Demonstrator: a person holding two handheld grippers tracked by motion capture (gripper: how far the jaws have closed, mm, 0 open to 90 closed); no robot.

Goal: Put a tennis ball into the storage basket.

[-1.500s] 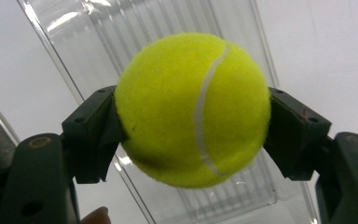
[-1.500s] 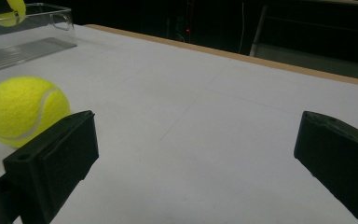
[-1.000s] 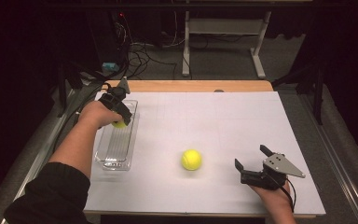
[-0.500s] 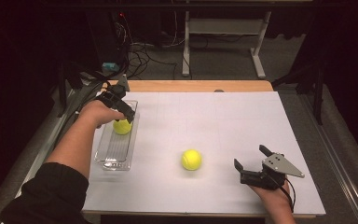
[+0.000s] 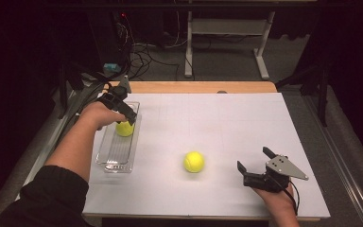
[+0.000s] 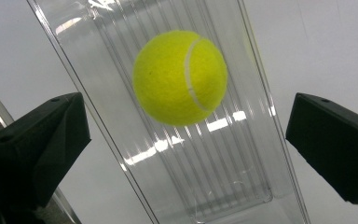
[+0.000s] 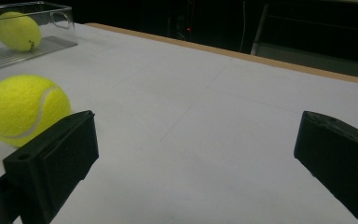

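**One ball in the tray, one more to bring**

My left hand-held gripper (image 5: 123, 105) is above the far end of the clear tray (image 5: 108, 158), and its jaws have just been opening; now they stand wide, with nothing pressed between them. The first tennis ball (image 6: 180, 77) lies inside the tray, on the ribbed bottom, free from both pads. In the left gripper view I see it between the two long walls, a little nearer to one of them.

The second tennis ball (image 5: 194, 161) rests on the white table (image 5: 227, 118), in the open area between the tray and my right hand-held gripper (image 5: 255, 164). This gripper is low at the near right part of the table, its jaws wide apart and empty; in the right gripper view the ball (image 7: 25, 110) sits just beside the left jaw, not between the jaws.

To do this step well, I think I should lift the left gripper straight up, so that a jaw does not touch the ball or push the light tray. The ball may roll along the ribs, so I would wait until it is quiet. Then, for the second ball, the jaws should come around its middle, because it rolls away easily on the smooth table.
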